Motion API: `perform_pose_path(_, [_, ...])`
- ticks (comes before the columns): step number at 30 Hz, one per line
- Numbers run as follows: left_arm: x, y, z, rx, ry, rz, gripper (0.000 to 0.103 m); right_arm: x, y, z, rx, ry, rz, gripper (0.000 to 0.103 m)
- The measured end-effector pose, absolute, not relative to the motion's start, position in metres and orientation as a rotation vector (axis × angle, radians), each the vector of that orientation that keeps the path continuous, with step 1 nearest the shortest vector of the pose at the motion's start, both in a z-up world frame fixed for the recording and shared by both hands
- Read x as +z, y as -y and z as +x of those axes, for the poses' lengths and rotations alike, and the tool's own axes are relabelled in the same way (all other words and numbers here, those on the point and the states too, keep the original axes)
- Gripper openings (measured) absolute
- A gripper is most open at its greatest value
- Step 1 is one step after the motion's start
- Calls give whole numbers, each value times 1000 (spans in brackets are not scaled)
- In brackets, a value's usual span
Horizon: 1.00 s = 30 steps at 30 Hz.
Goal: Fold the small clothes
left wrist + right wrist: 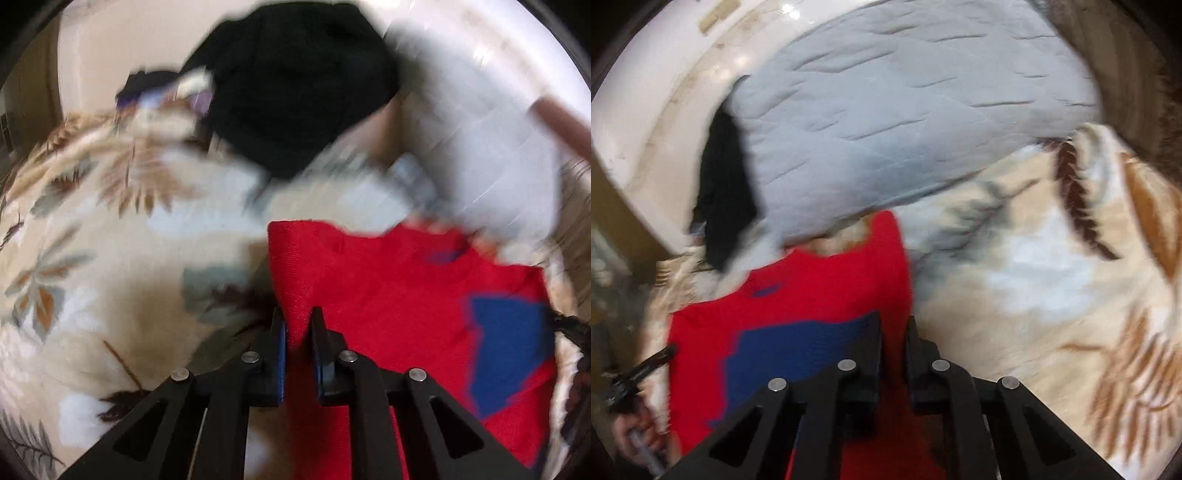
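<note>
A small red knitted sweater (388, 295) with a blue patch (509, 350) lies on a cream leaf-print blanket (92, 258). My left gripper (298, 321) is shut on the sweater's left edge, red cloth pinched between its pads. In the right wrist view the same red sweater (820, 288) with its blue patch (798, 350) lies to the left, and my right gripper (893, 325) is shut on its right edge. At that view's lower left, a hand holds the other gripper (639, 373). Both views are blurred.
A black garment (295, 85) lies beyond the sweater with a small purple and white item (184, 92) beside it. A pale grey quilted pillow (905, 110) rests at the head of the blanket (1052, 295). A pale floor (646, 122) shows beyond.
</note>
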State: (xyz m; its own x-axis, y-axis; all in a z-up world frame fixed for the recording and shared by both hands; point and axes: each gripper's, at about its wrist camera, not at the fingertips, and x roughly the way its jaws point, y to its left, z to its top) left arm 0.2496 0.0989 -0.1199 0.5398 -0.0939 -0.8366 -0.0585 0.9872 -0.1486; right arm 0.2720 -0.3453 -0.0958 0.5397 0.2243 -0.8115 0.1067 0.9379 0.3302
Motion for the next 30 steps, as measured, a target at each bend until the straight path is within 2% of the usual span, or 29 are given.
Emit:
perform_pose_path(2, [-128, -105, 248, -34, -983, -197, 15, -105, 356, 268, 107, -989, 469, 16])
perform_pose_path(3, [-122, -104, 245, -46, -972, -192, 17, -99, 357, 263, 121, -968, 481, 21])
perform_pose_path(4, [-116, -105, 244, -70, -955, -203, 18, -92, 358, 259, 153, -940, 495, 32])
perform_pose_path(5, [-111, -107, 242, -92, -940, -219, 32, -88, 358, 257, 165, -920, 495, 72])
perform_pose_path(6, [-109, -111, 243, -95, -935, -232, 50, -82, 359, 256, 160, -891, 491, 87])
perform_pose_path(8, [-106, -117, 248, -79, -909, -251, 60, -73, 359, 257, 190, -858, 508, 87])
perform_pose_path(13, [-114, -118, 267, -91, -946, -294, 59, -85, 348, 293, 222, -912, 430, 83])
perform_pose_path(14, [-124, -117, 276, -72, -1000, -279, 18, -98, 344, 303, 200, -988, 390, 49])
perform_pose_path(15, [-119, -119, 269, -73, -1030, -293, 14, -104, 342, 309, 190, -1032, 372, 14])
perform_pose_path(18, [-91, -110, 255, -95, -921, -216, 13, -68, 331, 289, 192, -883, 272, 13])
perform_pose_path(19, [-95, -105, 258, -92, -929, -181, 13, -75, 334, 295, 140, -911, 253, 12])
perform_pose_path(21, [-124, -109, 273, -58, -1023, -207, 18, -107, 345, 312, 134, -1042, 338, 18])
perform_pose_path(22, [-121, -111, 272, -60, -1000, -217, 18, -104, 359, 305, 152, -990, 444, 17])
perform_pose_path(23, [-114, -112, 269, -60, -1000, -225, 25, -99, 364, 299, 150, -973, 481, 27])
perform_pose_path(24, [-108, -114, 265, -60, -997, -230, 45, -94, 367, 293, 143, -962, 484, 58])
perform_pose_path(25, [-102, -118, 260, -65, -990, -232, 55, -87, 369, 284, 151, -947, 468, 78])
perform_pose_path(26, [-95, -122, 252, -70, -979, -238, 64, -78, 373, 269, 156, -924, 454, 84])
perform_pose_path(30, [-76, -135, 194, -130, -959, -308, 64, -68, 394, 201, 254, -943, 529, 84])
